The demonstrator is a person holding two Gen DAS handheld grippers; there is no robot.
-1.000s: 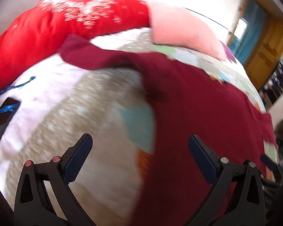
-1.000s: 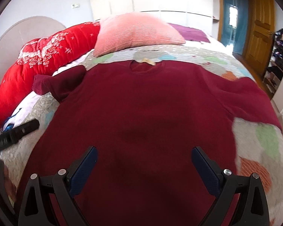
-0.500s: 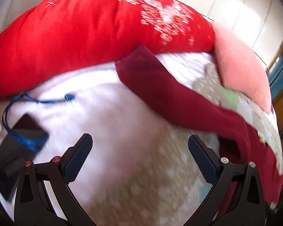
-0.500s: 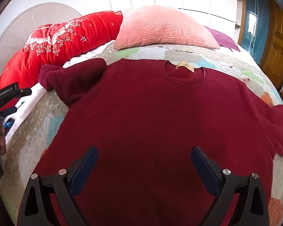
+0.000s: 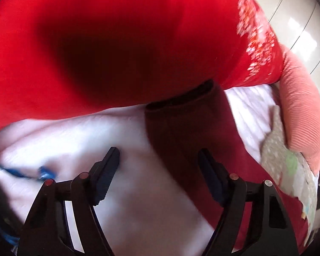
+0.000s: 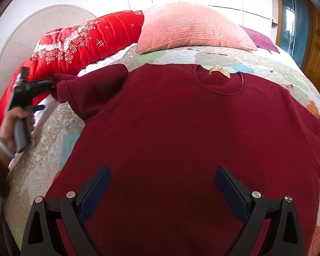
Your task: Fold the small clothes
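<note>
Left tongs (image 5: 157, 162) wide open, empty, shirt sleeve (image 5: 181, 132) at 12–1 o'clock. Right tongs (image 6: 163, 180) wide open, empty, above maroon shirt (image 6: 181, 128) on bed (image 6: 42, 149).

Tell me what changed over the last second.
The left gripper swung away from the shirt's body toward its left sleeve, closing in on the cuff with jaws narrowed but not gripping. The right gripper stayed open above the maroon shirt, which lay flat throughout.
</note>
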